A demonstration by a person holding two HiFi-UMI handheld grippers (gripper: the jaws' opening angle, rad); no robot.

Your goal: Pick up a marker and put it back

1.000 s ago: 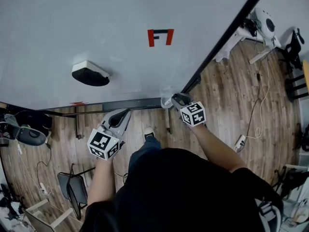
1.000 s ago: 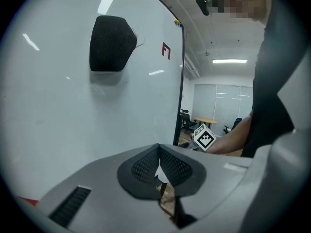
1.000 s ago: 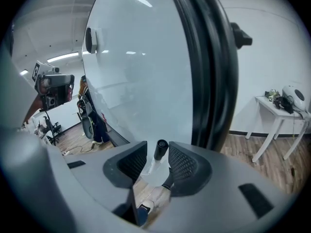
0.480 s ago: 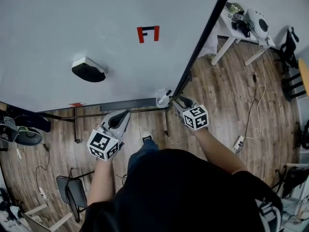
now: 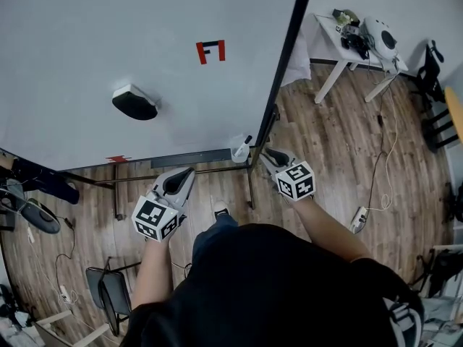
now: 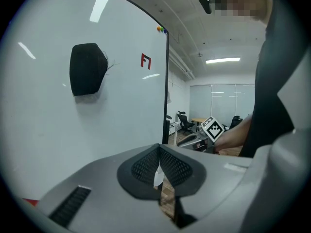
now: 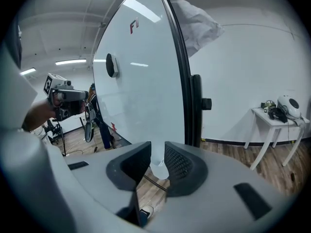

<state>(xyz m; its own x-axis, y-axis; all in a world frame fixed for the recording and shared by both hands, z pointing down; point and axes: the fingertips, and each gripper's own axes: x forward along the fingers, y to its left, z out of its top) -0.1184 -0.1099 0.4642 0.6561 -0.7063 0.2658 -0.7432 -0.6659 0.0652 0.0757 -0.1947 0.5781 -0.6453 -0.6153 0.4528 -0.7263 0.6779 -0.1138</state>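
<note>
A dark marker (image 5: 246,141) stands tilted in a small white cup (image 5: 239,152) on the tray at the lower right corner of the whiteboard (image 5: 145,56). My right gripper (image 5: 266,152) sits just right of the cup, apart from it. Its jaws are closing with nothing between them. In the right gripper view the cup (image 7: 158,163) shows beyond the gap of the right gripper (image 7: 156,150). My left gripper (image 5: 187,172) hangs below the tray, left of the cup. In the left gripper view the pads of the left gripper (image 6: 158,149) meet, empty.
A black eraser (image 5: 134,103) clings to the whiteboard, with a red mark (image 5: 210,51) above it. A white table (image 5: 356,48) with gear stands at the back right. Cables and a power strip (image 5: 359,216) lie on the wood floor; a chair (image 5: 108,284) is at lower left.
The right gripper has let go at the cup and drawn back to the right; the marker now shows standing in the cup. The head view has shifted. The left gripper has barely moved.
</note>
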